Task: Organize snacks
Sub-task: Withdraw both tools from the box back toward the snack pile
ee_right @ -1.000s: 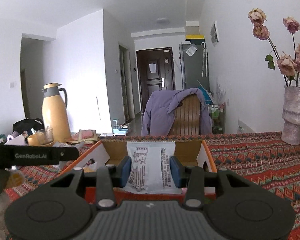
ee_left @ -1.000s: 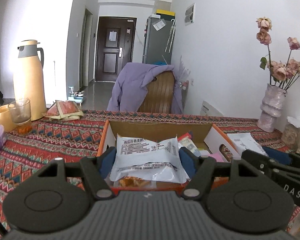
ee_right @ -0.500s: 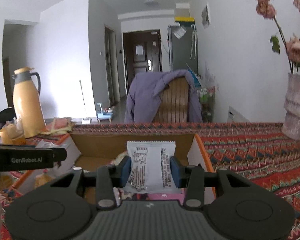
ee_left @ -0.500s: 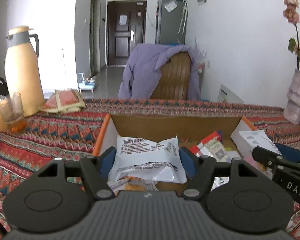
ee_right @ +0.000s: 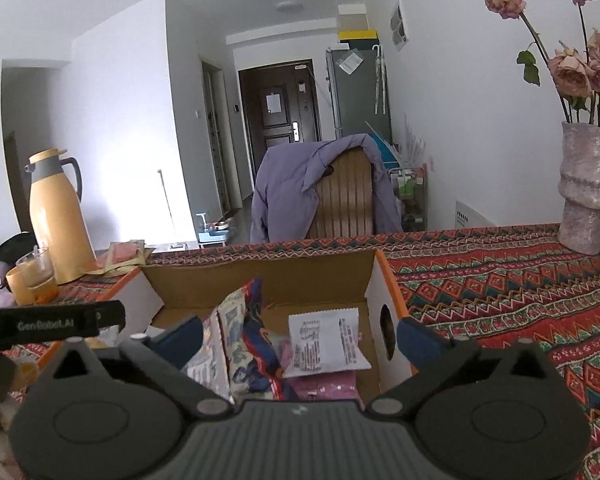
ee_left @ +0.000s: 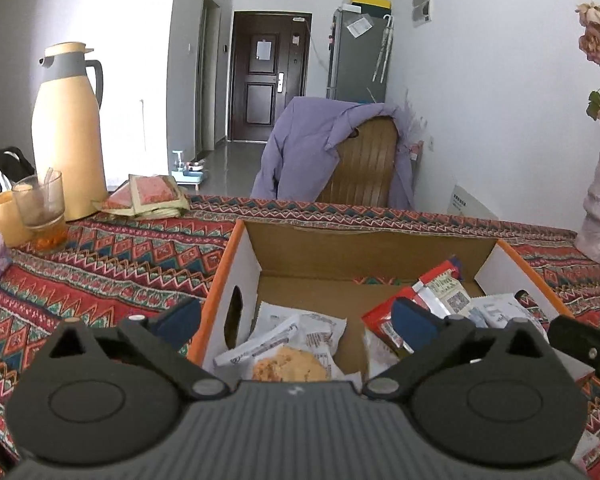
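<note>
While both my grippers are hovering over the cardboard box [ee_left: 236,264], their jaws have just been opening and are standing wide with nothing between them. My left gripper [ee_left: 296,322] is looking down on 1 white cookie packet [ee_left: 288,344] lying loose at the box's 7 o'clock corner. At 4 o'clock, 1 red packet [ee_left: 388,320] is leaning among several white ones that I cannot count. My right gripper [ee_right: 298,332] is facing 1 white printed packet [ee_right: 324,344] resting flat on a pink packet [ee_right: 324,390], with 1 blue packet [ee_right: 252,344] standing at its 9 o'clock. On the patterned tablecloth [ee_right: 500,280], 1 yellow flask [ee_left: 68,128] is sitting at 10 o'clock and 1 vase [ee_right: 586,188] at 2 o'clock.
</note>
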{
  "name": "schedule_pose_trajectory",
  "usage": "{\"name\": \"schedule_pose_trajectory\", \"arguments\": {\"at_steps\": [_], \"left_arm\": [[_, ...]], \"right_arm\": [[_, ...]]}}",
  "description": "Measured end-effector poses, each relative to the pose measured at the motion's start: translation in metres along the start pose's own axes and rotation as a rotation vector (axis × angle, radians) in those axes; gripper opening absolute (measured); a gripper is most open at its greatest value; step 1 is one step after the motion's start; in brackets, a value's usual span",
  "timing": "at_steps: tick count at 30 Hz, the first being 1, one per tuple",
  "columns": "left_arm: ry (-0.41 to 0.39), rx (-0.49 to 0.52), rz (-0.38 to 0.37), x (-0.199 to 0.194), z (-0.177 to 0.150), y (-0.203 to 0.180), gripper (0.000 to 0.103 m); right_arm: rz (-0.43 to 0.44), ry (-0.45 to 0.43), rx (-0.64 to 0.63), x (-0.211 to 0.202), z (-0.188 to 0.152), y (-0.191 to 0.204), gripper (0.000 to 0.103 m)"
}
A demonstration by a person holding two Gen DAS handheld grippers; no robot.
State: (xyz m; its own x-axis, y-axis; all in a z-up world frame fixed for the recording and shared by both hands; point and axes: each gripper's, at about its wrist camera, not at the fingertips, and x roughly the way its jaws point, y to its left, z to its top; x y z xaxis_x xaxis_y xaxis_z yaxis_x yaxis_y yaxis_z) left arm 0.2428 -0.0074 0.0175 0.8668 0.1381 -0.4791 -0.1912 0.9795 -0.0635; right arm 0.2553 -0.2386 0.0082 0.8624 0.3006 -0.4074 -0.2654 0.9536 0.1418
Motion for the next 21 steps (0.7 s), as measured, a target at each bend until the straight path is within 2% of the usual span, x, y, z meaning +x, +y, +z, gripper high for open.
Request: {"name": "schedule_pose_trajectory", "arguments": {"at_steps": [5, 12, 16, 21], "left_arm": [[-0.008, -0.003, -0.039, -0.02, -0.003, 0.004, 0.103], [0.001, -0.003, -0.132, -0.061, -0.015, 0.009, 0.103], [-0.005, 0.012, -0.157, -0.082, -0.028, 0.011, 0.103], [0.038, -0.004, -0.186, -0.098, -0.05, 0.017, 0.103]], "right_arm": [[0.006, -0.001, -0.006, -0.02, -0.004, 0.0, 0.103], [0.05, -0.012, -0.028, -0.058, -0.015, 0.007, 0.103], [0.058, -0.012, -0.05, -0.079, -0.026, 0.016, 0.103], [0.053, -0.004, -0.072, -0.101, -0.044, 0.02, 0.103]]}}
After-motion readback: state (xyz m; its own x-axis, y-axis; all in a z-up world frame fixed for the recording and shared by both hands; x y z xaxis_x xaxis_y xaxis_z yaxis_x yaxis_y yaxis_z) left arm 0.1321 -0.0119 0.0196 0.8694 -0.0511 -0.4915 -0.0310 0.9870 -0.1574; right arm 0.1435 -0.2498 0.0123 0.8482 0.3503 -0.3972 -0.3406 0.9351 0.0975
